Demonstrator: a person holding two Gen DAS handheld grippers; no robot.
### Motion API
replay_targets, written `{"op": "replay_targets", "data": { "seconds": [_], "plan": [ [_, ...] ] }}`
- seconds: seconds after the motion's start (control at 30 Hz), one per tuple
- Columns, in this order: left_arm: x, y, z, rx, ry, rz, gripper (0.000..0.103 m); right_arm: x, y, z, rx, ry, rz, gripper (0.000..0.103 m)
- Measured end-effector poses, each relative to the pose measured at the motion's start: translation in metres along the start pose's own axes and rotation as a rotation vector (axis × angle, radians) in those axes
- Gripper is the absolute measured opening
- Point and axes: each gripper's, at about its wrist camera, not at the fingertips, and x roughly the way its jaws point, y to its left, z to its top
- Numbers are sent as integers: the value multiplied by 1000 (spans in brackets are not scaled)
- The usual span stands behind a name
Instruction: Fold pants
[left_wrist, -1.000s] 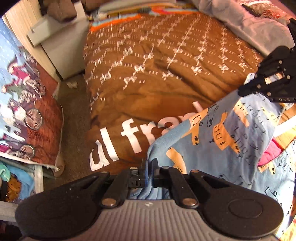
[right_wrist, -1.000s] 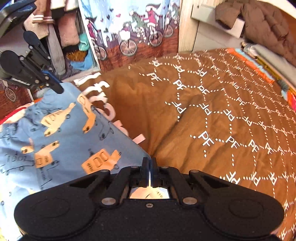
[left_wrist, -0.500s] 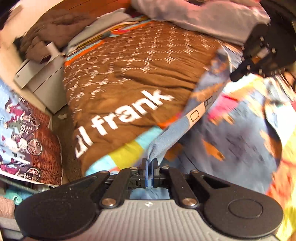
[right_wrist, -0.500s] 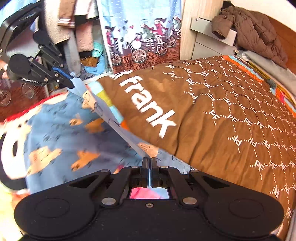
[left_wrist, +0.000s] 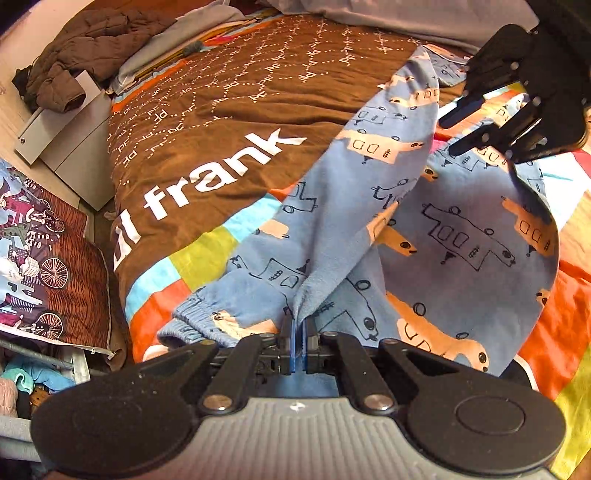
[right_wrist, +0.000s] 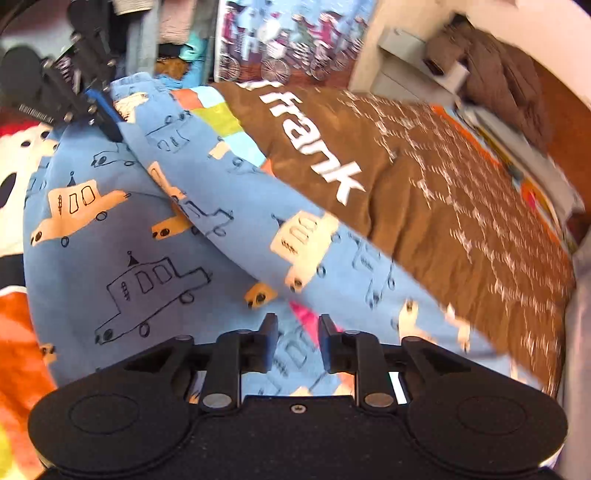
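Blue car-print pants lie on the bed, partly over the brown "frank" duvet and a bright patchwork blanket. Left hand-held gripper: jaws clamped on a raised fold of the pants near the ribbed cuff. Right hand-held gripper: jaws opening, a narrow gap, pants fabric lying below and between them, pads not pressing. Surroundings: brown jacket on a grey bedside cabinet; bicycle-print cushion beside the bed. Nothing lies on the pants.
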Motion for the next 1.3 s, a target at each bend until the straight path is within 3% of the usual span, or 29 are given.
{"op": "replay_targets", "data": {
  "seconds": [0.1,0.23,0.27,0.3,0.33,0.7,1.0,1.3],
  "plan": [
    [-4,1,-1,-14,-6,-13,2,11,6,3,-126,-9,-5,29],
    [-5,0,-2,-13,-11,-18,2,23,8,10,-183,-13,-35,28],
    [-5,0,-3,-14,-13,-18,2,26,10,12,-196,-7,-38,26],
    [-6,0,-3,-15,-14,-17,2,27,10,12,-206,1,-33,8],
    [-6,0,-4,-16,-15,-18,2,29,10,13,-209,12,-26,0],
    [-13,-5,-20,11,3,-40,3,-17,36,1,-210,37,37,0],
    [-10,-19,-31,46,29,-23,20,-3,57,-12,-79,86,45,1],
    [-17,-13,-29,48,26,-38,30,-1,52,-11,-97,87,32,7]
  ]
}}
